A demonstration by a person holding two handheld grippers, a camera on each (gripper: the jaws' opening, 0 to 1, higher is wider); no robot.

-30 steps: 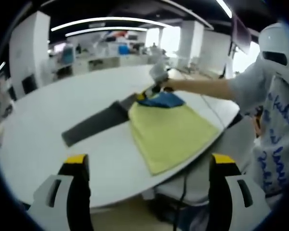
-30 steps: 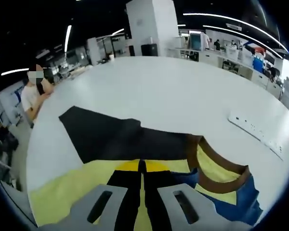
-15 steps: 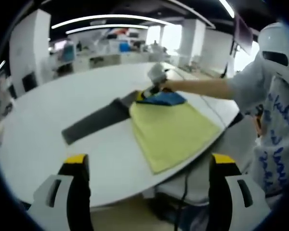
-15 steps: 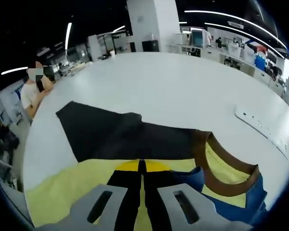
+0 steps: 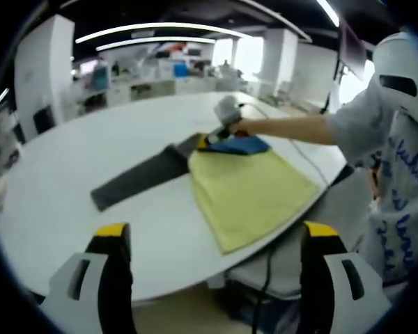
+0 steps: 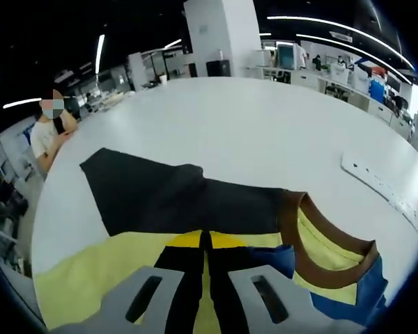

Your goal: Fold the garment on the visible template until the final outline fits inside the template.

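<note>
Basically nothing has moved over the last second: right claw stays clamped on the yellow garment mid-frame, overlapping the dark template on the counter. Left claw hangs wide open, empty, at the counter's edge, so the fold looks stalled.

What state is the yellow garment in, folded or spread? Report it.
Partly folded: the yellow garment lies as a flat panel, blue layer at the collar end, pinched by the right gripper.

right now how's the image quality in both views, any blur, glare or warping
Left gripper view: soft overall, the yellow garment and black template lack crisp edges, the window behind the person is blown out, and the table edge bows from fisheye. Right gripper view: sharper, the garment's brown collar reads clearly, ceiling strip lights glare, and the white power strip curves near the rim.
</note>
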